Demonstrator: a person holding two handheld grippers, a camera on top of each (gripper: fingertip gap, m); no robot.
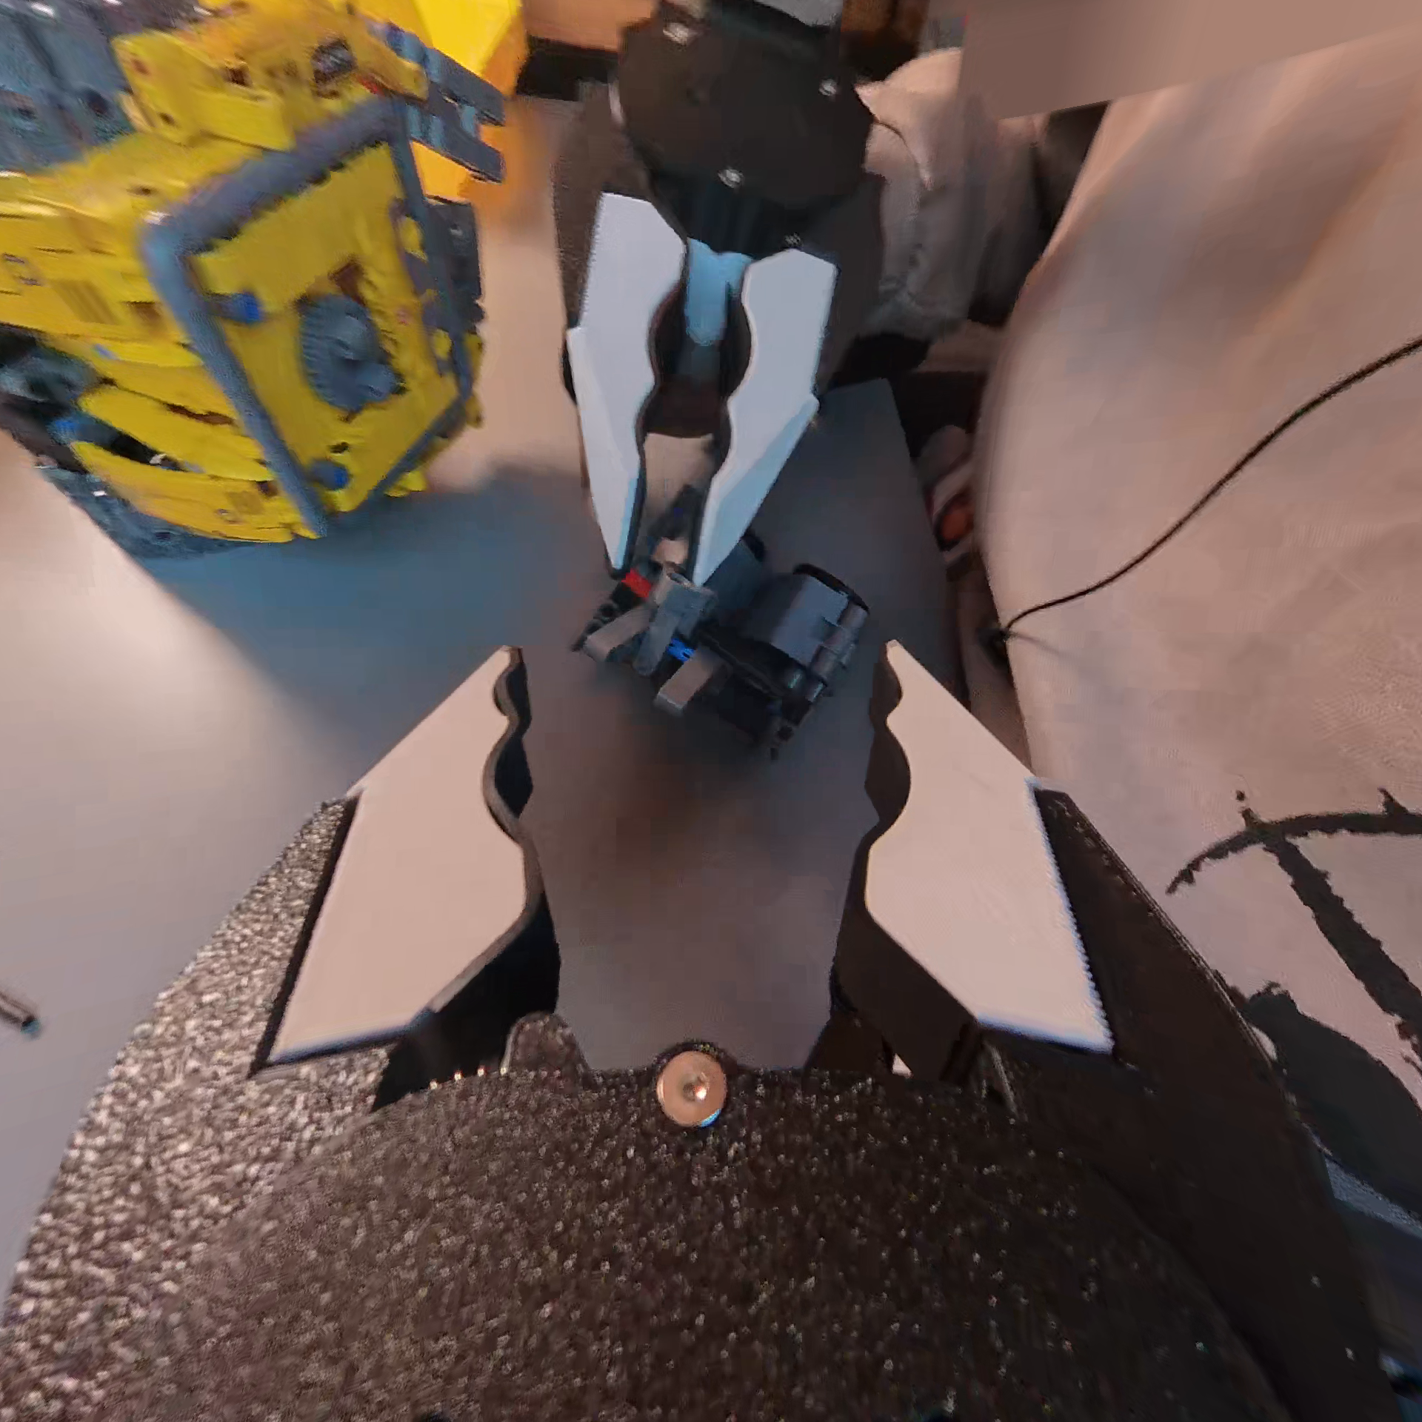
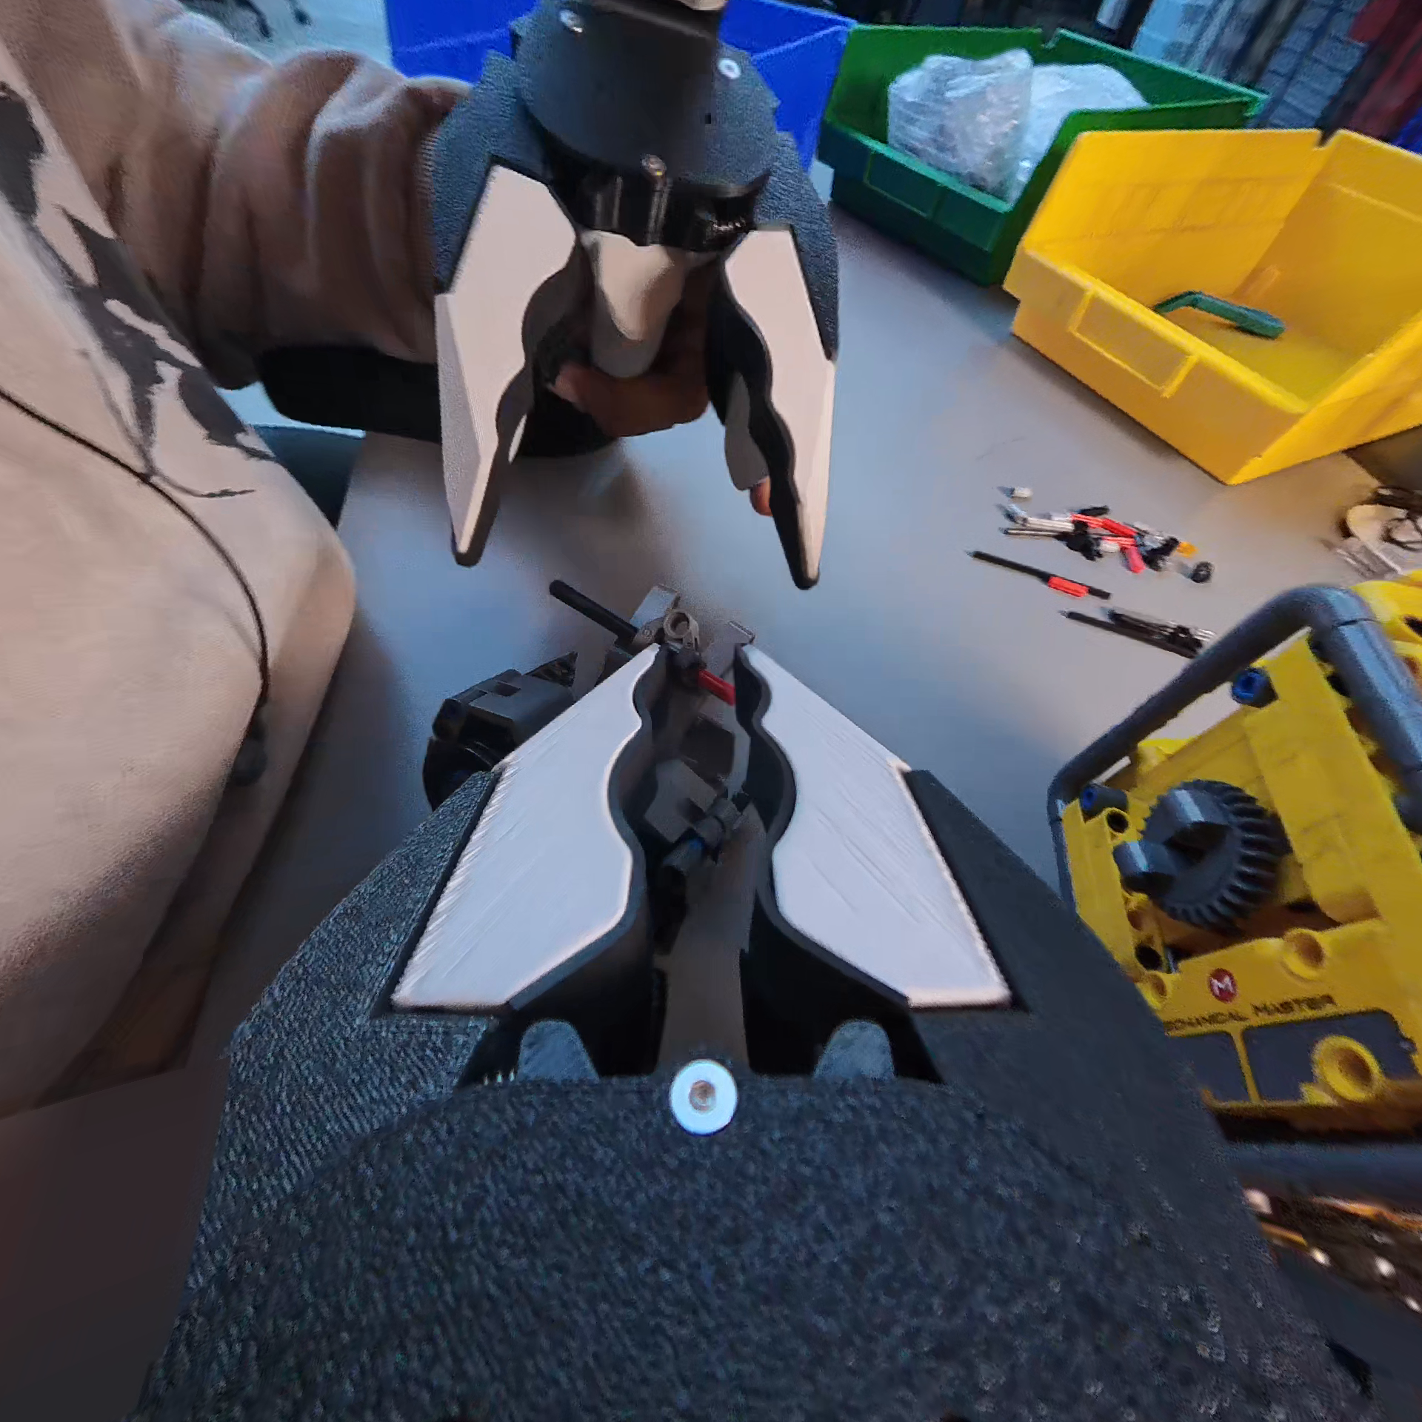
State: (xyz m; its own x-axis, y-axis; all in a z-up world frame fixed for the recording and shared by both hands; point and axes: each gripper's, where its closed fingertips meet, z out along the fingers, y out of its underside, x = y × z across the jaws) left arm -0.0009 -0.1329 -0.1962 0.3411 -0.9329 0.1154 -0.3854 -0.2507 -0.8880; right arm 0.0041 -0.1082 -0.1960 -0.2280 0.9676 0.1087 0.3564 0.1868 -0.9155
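Observation:
My right gripper (image 2: 699,652) is shut on a small grey and black brick assembly (image 2: 681,808) with a red piece, a black axle and a dark motor-like block (image 2: 492,719). It holds the assembly low over the grey table (image 2: 923,654). In the left wrist view the right gripper (image 1: 663,573) comes in from the far side, pinching the assembly (image 1: 739,646). My left gripper (image 1: 699,654) is open and empty, its fingers spread just short of the assembly. It faces the right gripper in the right wrist view (image 2: 635,569).
A large yellow brick model (image 1: 254,308) with a grey gear (image 2: 1208,862) stands close beside the grippers. Yellow bin (image 2: 1200,369), green bin (image 2: 869,177) with plastic bags and blue bin (image 2: 777,46) stand at the back. Loose small parts (image 2: 1093,539) lie on the table. A person's beige sweatshirt (image 2: 115,539) borders the other side. Both grippers' tips are close together, under 4 cm apart.

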